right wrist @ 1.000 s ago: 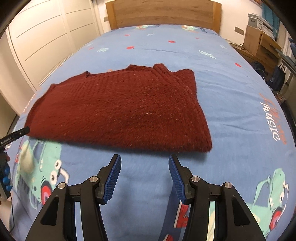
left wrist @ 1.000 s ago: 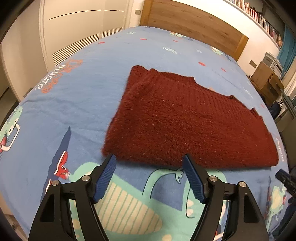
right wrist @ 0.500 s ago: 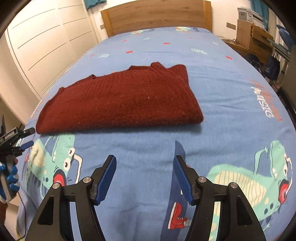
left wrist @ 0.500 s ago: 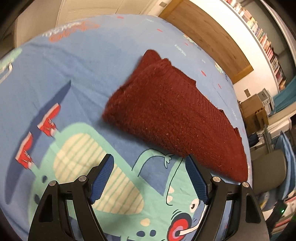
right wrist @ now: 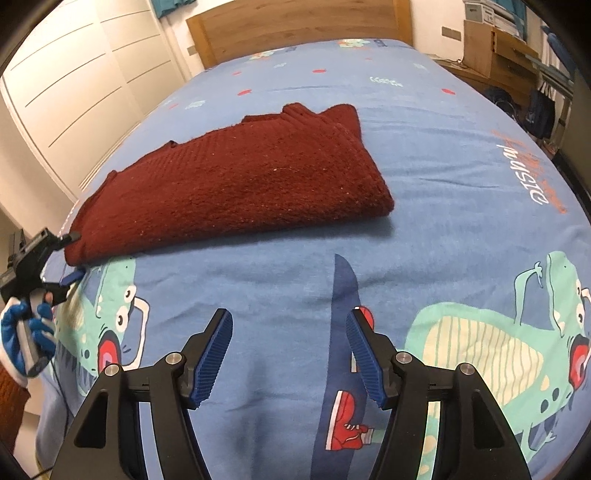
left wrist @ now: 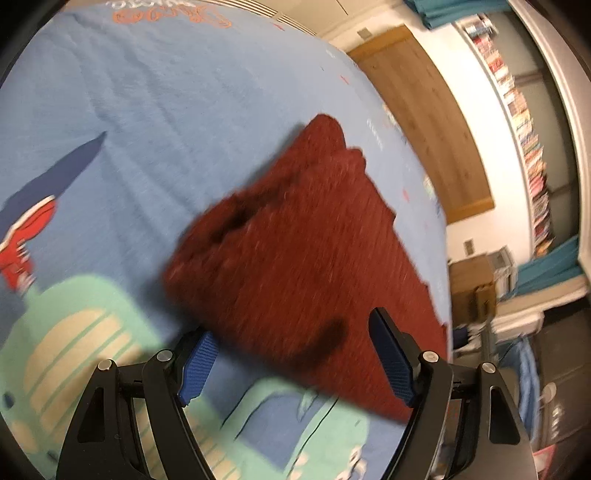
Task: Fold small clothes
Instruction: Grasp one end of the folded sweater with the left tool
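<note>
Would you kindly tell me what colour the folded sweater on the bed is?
Dark red, a plain knit; the sweater shows best in the right wrist view.

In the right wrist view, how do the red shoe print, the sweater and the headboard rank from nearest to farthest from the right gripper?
From the right gripper:
1. Red shoe print, on the bedsheet just below the right fingertip.
2. Sweater, folded, mid-bed, left of centre.
3. Headboard, wooden, at the far end of the bed.

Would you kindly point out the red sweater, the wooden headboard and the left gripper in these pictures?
red sweater (right wrist: 236, 184), right wrist view, middle of its folded top layer.
wooden headboard (right wrist: 295, 22), right wrist view, centre of the panel.
left gripper (left wrist: 295, 363), left wrist view, midway between its fingertips.
</note>
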Tool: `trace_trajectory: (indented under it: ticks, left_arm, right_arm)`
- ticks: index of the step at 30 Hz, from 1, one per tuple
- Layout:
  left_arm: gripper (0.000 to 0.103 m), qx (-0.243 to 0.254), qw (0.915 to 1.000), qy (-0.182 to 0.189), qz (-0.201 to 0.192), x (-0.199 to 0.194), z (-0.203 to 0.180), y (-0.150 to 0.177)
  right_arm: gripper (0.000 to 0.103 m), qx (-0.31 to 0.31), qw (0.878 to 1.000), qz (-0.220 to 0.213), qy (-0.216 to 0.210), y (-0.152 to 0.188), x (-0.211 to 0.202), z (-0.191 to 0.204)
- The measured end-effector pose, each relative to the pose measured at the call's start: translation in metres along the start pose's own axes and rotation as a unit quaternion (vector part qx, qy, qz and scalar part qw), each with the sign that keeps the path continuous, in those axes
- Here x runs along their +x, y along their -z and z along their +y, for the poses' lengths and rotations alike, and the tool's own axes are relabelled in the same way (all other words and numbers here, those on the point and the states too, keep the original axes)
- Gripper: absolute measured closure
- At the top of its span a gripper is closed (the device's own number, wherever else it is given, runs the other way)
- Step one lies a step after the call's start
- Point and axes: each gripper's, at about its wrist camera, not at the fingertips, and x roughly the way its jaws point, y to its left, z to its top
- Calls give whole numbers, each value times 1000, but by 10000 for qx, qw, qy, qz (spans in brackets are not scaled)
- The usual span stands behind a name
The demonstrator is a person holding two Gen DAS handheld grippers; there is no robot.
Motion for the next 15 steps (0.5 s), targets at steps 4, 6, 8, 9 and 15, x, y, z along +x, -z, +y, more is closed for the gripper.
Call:
trace_trajectory:
  ticks: [4,6,8,9,15]
  left_arm:
    - [33,-496,9980,357,-162,10,6,-21]
    - [34,-705,9959,519,-217,14,10,-28]
    - [38,-907,9932,689,-253,20,14,-35]
    - [42,-993,9919,746,-268,22,16,-37]
    - [68,-1364,9860,925,-254,30,27,-53]
  right_arm:
    - [37,40,10000,-11,-28,-7,4,-3]
    - [37,54,10000,-24,-58,-9,6,-4]
    - [37,49,9999,-21,-87,-11,8,-4]
    - [37,43,9999,-16,-96,-12,9,-4]
    - [37,32,9999,-6,-142,-13,12,-3]
